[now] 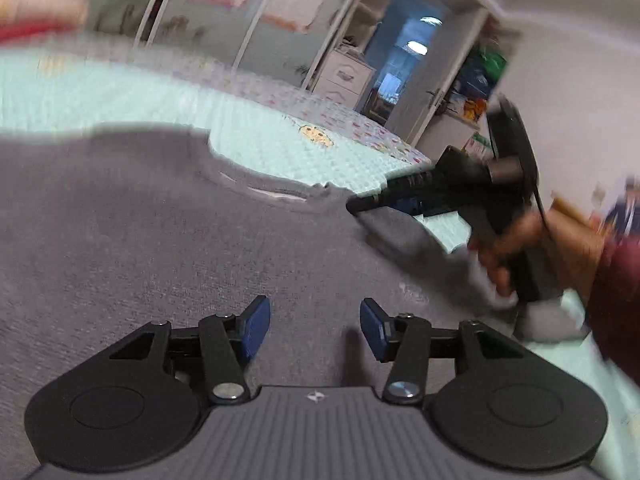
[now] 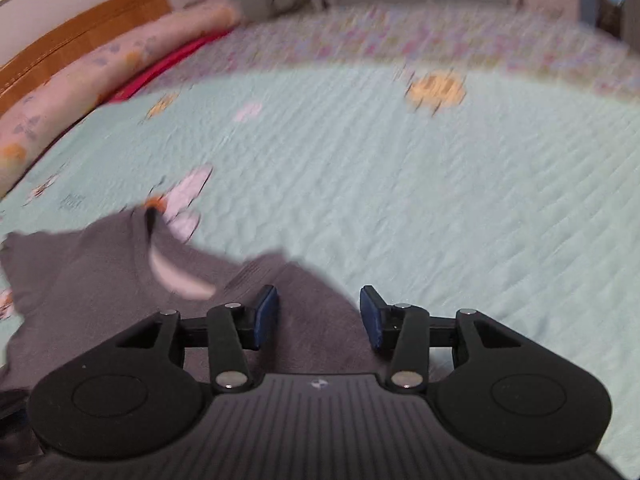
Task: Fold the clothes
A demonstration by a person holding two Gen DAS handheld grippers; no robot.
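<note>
We log 1 grey garment (image 1: 140, 220) spread flat on the bed's mint quilt (image 2: 400, 184). Left gripper (image 1: 315, 326) hovers over it, jaws wide, empty. Right gripper (image 2: 318, 316) likewise wide, empty, above the garment's edge. Frames blurred.

Grey knit top (image 1: 140, 220) spread flat on mint quilt, neckline showing, one edge rumpled.

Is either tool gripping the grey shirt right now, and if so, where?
Neither. The left tool and right tool are both open over the grey shirt, with nothing between their fingers.
</note>
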